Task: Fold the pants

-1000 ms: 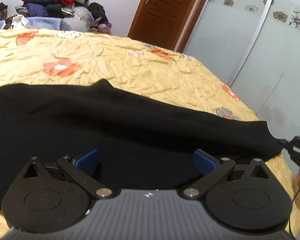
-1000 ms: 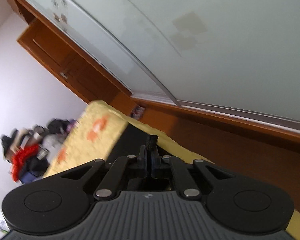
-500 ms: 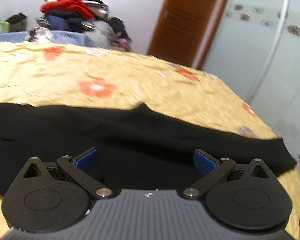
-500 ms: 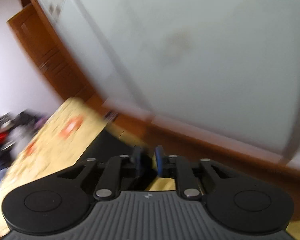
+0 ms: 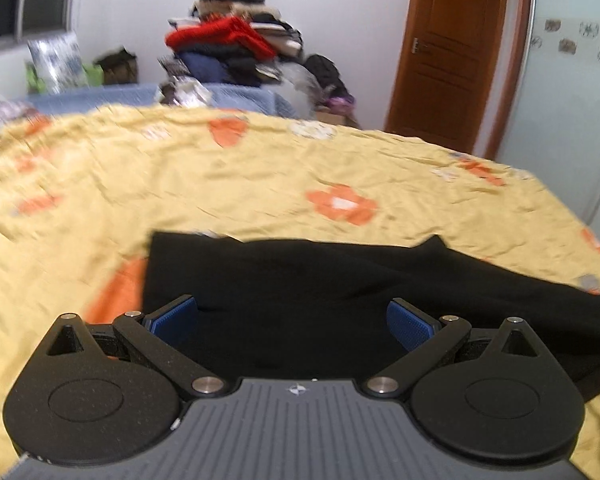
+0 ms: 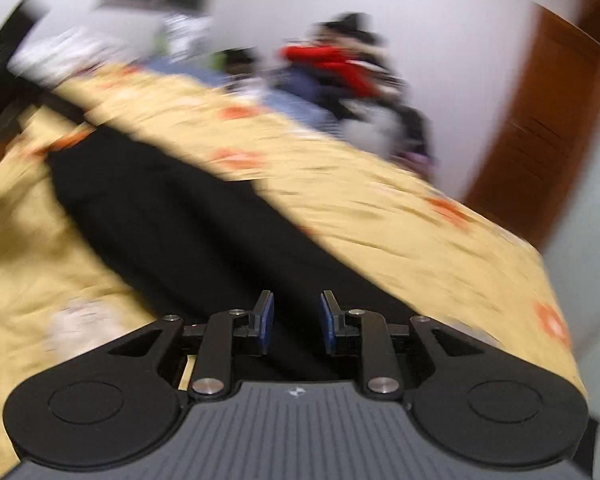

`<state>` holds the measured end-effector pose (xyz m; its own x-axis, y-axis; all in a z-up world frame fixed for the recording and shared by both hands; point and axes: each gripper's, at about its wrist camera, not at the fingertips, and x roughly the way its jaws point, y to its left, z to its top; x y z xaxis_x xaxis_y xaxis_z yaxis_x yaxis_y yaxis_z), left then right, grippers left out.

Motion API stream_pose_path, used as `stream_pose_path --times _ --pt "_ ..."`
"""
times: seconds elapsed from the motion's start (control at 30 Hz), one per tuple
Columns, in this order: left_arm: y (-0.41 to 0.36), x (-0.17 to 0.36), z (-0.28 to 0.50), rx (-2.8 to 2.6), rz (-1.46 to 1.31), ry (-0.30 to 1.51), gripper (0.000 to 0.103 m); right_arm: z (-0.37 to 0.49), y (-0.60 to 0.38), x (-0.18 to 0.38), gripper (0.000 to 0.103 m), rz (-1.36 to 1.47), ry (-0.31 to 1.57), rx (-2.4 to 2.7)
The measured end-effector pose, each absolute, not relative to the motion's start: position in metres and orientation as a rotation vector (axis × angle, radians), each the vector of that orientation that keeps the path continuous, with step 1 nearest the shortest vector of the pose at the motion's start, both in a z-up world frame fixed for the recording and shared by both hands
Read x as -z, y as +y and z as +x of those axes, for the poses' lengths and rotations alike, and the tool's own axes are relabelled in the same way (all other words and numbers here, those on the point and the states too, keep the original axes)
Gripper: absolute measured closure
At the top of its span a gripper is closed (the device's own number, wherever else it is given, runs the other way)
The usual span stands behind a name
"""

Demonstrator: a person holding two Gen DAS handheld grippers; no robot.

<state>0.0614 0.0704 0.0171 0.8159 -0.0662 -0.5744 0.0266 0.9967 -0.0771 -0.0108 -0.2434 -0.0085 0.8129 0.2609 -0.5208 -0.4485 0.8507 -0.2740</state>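
Black pants (image 5: 308, 292) lie flat on the yellow flowered bedspread (image 5: 220, 184), stretched from the left end to the right. My left gripper (image 5: 292, 326) is wide open above the pants near their left end, blue pads apart, holding nothing. In the right wrist view the pants (image 6: 188, 224) run away from me as a long black strip. My right gripper (image 6: 294, 318) is open with a moderate gap over the near end of the pants, empty. That view is blurred by motion.
A pile of clothes with a red garment (image 5: 228, 40) sits past the far edge of the bed. A brown wooden door (image 5: 452, 52) stands at the back right, next to a pale sliding wardrobe (image 5: 572, 80). The bed edge (image 6: 556, 320) drops off at the right.
My right gripper let go of the pants' end, opened, and swung round from the wardrobe to face along the bed. My left gripper stayed open and moved left along the pants.
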Motion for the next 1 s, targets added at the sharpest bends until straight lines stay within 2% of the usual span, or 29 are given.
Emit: stream_pose_path --times 0.27,0.53,0.57,0.63,0.93,1.0 --pt "0.107 -0.022 0.057 0.011 -0.178 0.642 0.001 -0.014 -0.202 0.041 0.079 -0.635 0.557 -0.435" --pt "0.100 -0.015 0.058 0.056 -0.245 0.691 0.001 -0.005 -0.173 0.066 0.080 -0.819 0.487 -0.387" --pt "0.096 -0.014 0.058 0.064 -0.239 0.693 0.001 -0.003 -0.172 0.064 0.093 -0.800 0.492 -0.392" --pt "0.091 -0.014 0.057 0.081 -0.231 0.690 0.001 -0.001 -0.175 0.059 0.098 -0.732 0.521 -0.433" --pt "0.071 -0.007 0.063 0.116 -0.219 0.720 0.001 -0.029 -0.180 0.033 0.100 -0.524 0.603 -0.647" --pt "0.066 -0.008 0.063 0.137 -0.213 0.717 0.001 -0.032 -0.183 0.030 0.099 -0.512 0.555 -0.619"
